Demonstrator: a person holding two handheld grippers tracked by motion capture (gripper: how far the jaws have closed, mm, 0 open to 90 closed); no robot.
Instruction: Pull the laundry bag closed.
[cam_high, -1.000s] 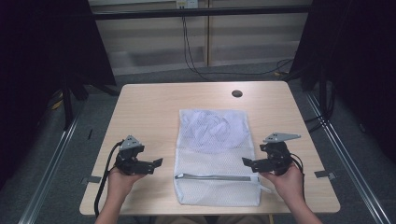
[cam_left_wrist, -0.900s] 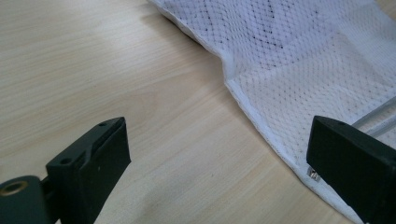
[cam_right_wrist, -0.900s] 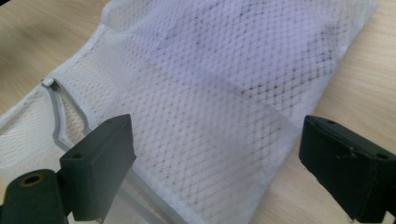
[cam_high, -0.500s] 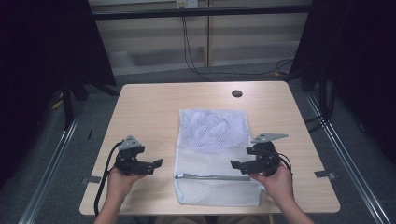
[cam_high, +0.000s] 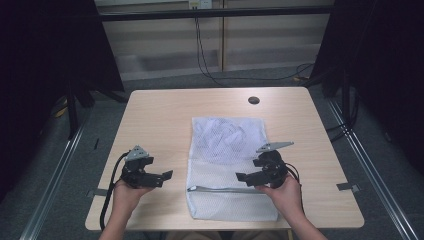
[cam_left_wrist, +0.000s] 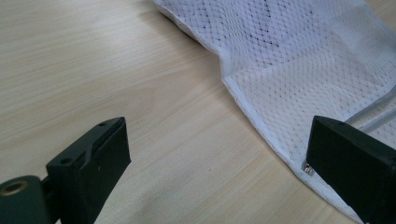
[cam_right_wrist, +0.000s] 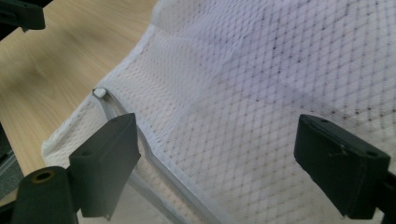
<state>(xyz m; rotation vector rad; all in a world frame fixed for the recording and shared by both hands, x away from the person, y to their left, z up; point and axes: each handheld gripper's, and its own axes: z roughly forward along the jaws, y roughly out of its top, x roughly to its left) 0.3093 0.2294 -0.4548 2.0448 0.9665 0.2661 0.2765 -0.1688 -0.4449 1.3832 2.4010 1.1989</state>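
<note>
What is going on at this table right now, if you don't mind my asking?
A person holds a claw in each hand over a white mesh laundry bag lying flat on the wooden table. The right claw hangs open over the bag by its zipper. The left claw, also open, sits beside the bag's edge.

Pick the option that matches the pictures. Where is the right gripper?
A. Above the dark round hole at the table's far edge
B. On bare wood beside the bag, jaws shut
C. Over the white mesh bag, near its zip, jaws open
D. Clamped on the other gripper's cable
C: the right gripper hangs over the white mesh bag, its jaws spread apart with the zip by one of them.
</note>
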